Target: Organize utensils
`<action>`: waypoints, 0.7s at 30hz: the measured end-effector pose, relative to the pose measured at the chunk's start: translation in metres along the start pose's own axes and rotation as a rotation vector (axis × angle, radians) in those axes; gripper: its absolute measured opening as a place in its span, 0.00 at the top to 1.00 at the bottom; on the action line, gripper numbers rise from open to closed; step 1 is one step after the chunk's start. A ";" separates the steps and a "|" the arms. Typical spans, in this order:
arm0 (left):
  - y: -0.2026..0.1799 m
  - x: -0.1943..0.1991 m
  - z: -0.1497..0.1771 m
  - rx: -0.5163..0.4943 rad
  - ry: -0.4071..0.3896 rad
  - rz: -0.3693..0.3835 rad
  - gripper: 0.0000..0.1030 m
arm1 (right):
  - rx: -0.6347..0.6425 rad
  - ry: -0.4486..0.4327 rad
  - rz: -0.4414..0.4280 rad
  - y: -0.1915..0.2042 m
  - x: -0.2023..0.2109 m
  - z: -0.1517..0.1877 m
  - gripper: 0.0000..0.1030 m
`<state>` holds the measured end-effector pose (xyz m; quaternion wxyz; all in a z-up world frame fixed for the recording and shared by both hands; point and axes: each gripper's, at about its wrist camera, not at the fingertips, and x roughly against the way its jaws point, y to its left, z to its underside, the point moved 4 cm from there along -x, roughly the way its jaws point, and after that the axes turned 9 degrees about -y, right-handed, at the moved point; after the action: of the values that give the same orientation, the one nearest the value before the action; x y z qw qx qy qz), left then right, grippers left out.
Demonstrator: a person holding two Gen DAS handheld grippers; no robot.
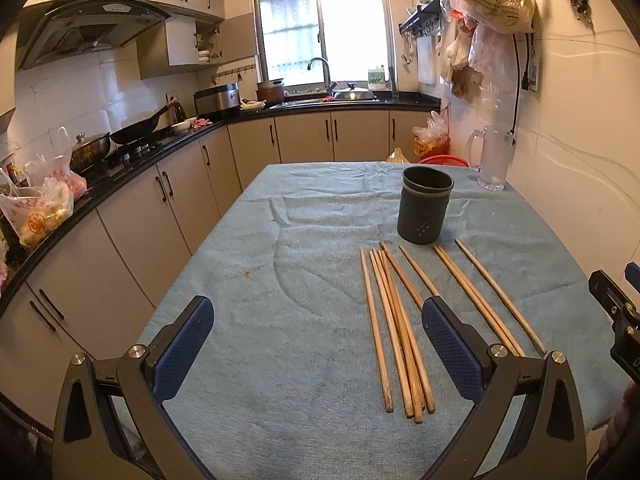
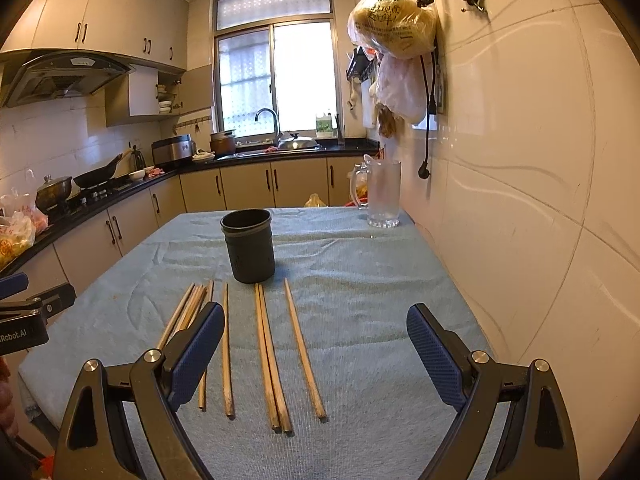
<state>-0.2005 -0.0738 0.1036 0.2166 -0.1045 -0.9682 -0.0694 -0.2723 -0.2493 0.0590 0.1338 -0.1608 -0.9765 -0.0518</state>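
Several wooden chopsticks lie side by side on the blue cloth, pointing toward a dark grey cylindrical holder that stands upright and looks empty. In the right wrist view the chopsticks lie in front of the holder. My left gripper is open and empty, held above the cloth with the chopsticks near its right finger. My right gripper is open and empty, with several chopsticks between its fingers' span and a bunch behind its left finger.
The table is covered by a blue towel. A clear glass pitcher stands at the far right corner by the tiled wall. Kitchen counters with pots run along the left. The other gripper shows at each view's edge.
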 end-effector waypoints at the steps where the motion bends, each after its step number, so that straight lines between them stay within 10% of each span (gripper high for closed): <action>1: 0.000 -0.002 0.001 0.000 0.005 0.001 0.00 | -0.002 0.005 0.000 0.000 -0.002 0.001 0.08; 21: 0.019 -0.062 0.013 0.010 0.129 -0.017 0.00 | -0.002 0.112 -0.016 -0.003 -0.042 0.023 0.08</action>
<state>-0.1462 -0.0639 0.0669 0.2785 -0.0907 -0.9533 -0.0730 -0.2409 -0.2616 0.0250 0.1877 -0.1500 -0.9687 -0.0625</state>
